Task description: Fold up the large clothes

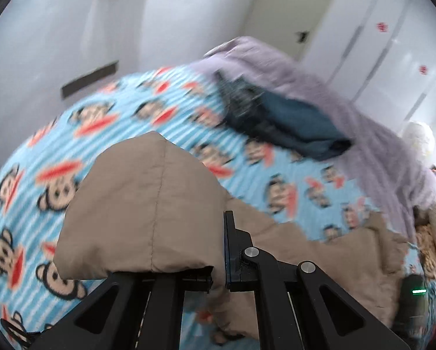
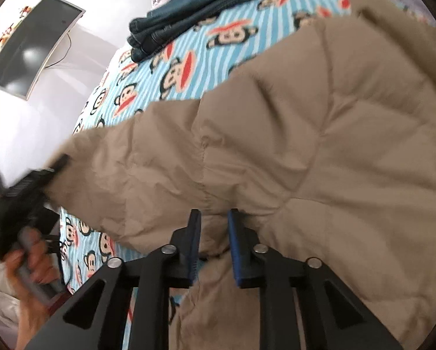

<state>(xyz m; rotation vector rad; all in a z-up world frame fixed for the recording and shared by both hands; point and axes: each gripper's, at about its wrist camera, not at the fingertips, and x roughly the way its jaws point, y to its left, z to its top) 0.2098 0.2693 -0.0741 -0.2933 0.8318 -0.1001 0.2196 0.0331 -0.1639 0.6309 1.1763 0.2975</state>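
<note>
Now the puffy tan quilted jacket (image 2: 305, 145) is clamped by both the left gripper (image 1: 218, 262) and right gripper (image 2: 215, 233); open striped bedsheet (image 1: 101, 134) lies beyond the fingertips.

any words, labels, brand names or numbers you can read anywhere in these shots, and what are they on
None can be read.
Red marks on the white wardrobe doors: too blurred to tell.
Red decoration on the wall beside the screen: too small and blurred.
Bed sheet: cartoon monkey faces only, no lettering.
Tan jacket and dark folded clothes: no visible label.
</note>
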